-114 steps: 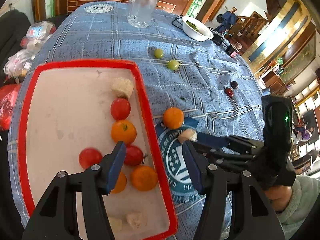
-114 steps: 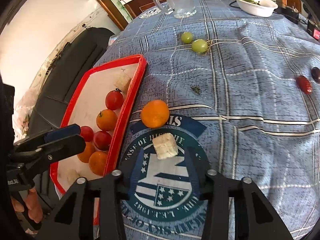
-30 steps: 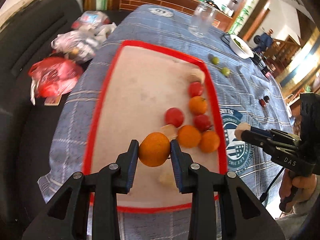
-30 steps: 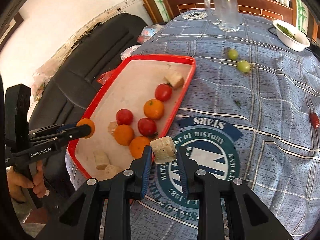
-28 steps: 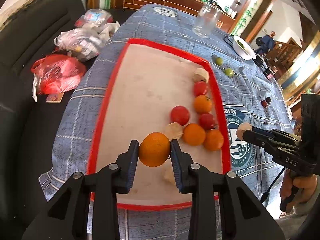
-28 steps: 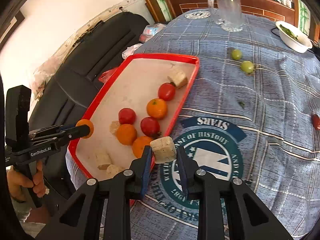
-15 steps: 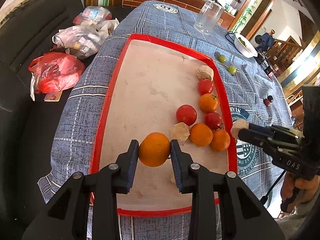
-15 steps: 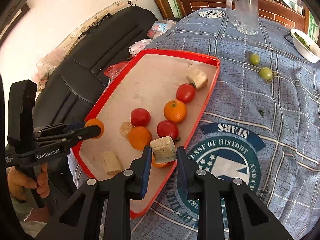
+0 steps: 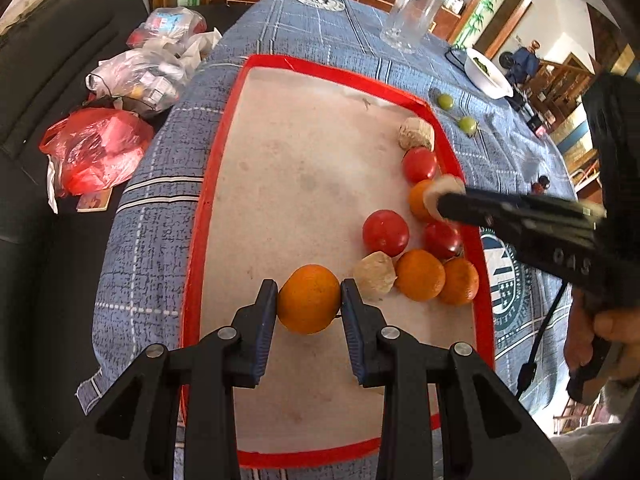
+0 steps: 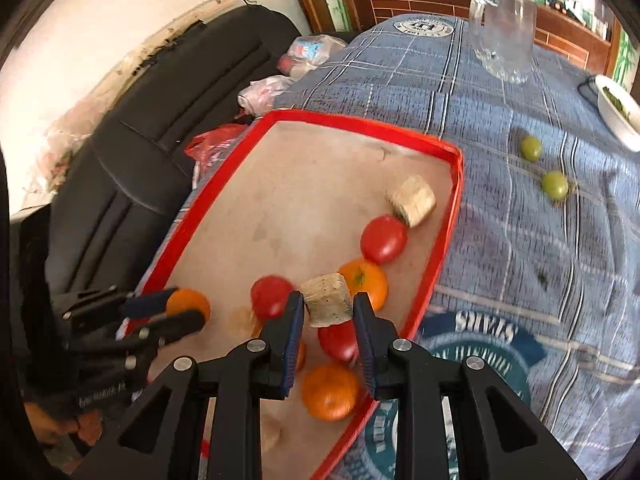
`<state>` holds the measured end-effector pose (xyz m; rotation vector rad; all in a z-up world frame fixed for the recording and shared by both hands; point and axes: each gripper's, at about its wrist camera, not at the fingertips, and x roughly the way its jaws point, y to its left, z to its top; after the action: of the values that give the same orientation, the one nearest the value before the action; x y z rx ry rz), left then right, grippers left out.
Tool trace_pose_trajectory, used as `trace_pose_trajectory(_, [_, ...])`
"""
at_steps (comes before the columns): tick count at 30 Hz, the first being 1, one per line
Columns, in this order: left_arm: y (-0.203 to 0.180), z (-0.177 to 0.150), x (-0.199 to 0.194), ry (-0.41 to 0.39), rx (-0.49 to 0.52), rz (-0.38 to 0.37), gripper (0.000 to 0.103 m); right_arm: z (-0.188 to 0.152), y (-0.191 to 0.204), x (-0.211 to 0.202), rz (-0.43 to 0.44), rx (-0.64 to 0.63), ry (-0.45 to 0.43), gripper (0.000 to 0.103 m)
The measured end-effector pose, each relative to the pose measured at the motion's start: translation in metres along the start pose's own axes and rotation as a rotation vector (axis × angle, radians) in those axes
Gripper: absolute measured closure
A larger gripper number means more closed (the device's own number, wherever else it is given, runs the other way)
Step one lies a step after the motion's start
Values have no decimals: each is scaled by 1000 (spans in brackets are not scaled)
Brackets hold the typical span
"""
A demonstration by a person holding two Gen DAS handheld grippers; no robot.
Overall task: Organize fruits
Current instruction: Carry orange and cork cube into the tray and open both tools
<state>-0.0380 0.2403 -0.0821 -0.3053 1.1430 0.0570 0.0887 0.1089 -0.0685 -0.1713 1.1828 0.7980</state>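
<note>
My left gripper is shut on an orange and holds it above the near part of the red-rimmed tray. My right gripper is shut on a beige cube and holds it over the tray's right side, above several tomatoes and oranges. In the left wrist view the right gripper reaches in from the right with the cube at its tip. In the right wrist view the left gripper with its orange shows at lower left.
Two green grapes lie on the blue cloth past the tray. A glass mug and a white bowl stand farther back. Dark red fruits lie at the right. Plastic bags lie on the black sofa at the left.
My right gripper has carried the beige cube from over the cloth to above the fruit inside the tray. My left gripper still holds the orange and has moved slightly forward over the tray.
</note>
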Motion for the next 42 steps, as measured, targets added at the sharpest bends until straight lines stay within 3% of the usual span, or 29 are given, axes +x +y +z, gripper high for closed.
trace_pose_trajectory(12, [-3, 8, 3, 10, 86, -18, 73, 42, 34, 24, -49, -53, 0, 77])
trace_pose_trajectory(29, [-5, 4, 2, -3, 104, -19, 73, 26, 40, 50, -88, -106, 68, 76])
trace_pose_trajectory(34, [-5, 4, 2, -8, 82, -10, 73, 24, 36, 41, -73, -83, 59, 75])
trace_pose_trajectory(37, [-6, 2, 2, -11, 74, 3, 73, 22, 35, 31, -51, -70, 38, 67])
trace_pose_trajectory(42, [-8, 1, 2, -10, 42, 15, 73, 18, 34, 11, -30, -69, 1, 67])
